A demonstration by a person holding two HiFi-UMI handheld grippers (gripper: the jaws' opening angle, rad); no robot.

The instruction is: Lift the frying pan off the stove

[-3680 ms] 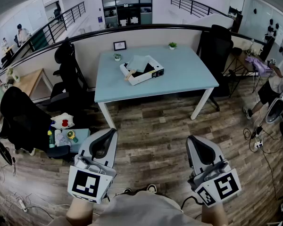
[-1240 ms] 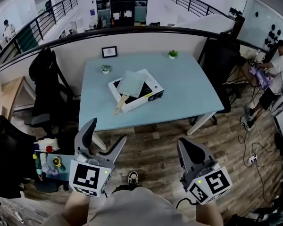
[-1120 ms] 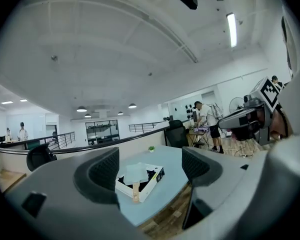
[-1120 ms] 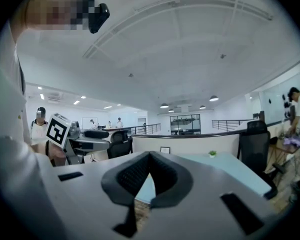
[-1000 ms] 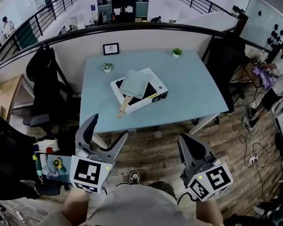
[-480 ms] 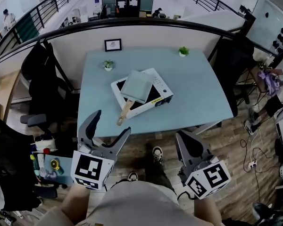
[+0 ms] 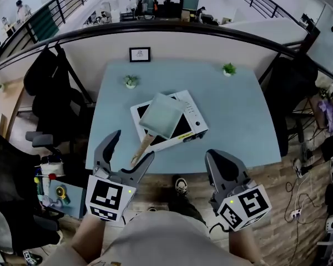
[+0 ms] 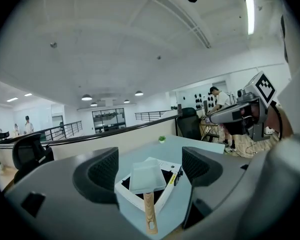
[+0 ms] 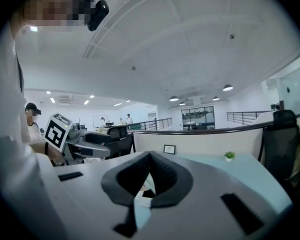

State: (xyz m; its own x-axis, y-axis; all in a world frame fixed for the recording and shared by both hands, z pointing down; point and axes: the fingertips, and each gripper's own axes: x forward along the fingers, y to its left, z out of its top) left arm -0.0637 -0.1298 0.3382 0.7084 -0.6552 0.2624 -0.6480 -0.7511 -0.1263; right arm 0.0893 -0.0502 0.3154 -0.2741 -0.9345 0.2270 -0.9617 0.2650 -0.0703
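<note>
Left gripper (image 7: 132, 145) gaped empty, right gripper (image 7: 216, 159) sat closed on nothing, both short of the table (image 7: 236, 112), where we judged the stiff, light-looking frying pan (image 7: 162, 115) on the stove (image 7: 193, 121) best gripped by its wooden handle (image 7: 142, 149).

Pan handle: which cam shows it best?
Left gripper view: the wooden handle lies full length, framed between the open jaws of the left gripper. Head view shows it small, from above, sticking off the stove. In the right gripper view the right gripper, jaws shut, blocks it.
</note>
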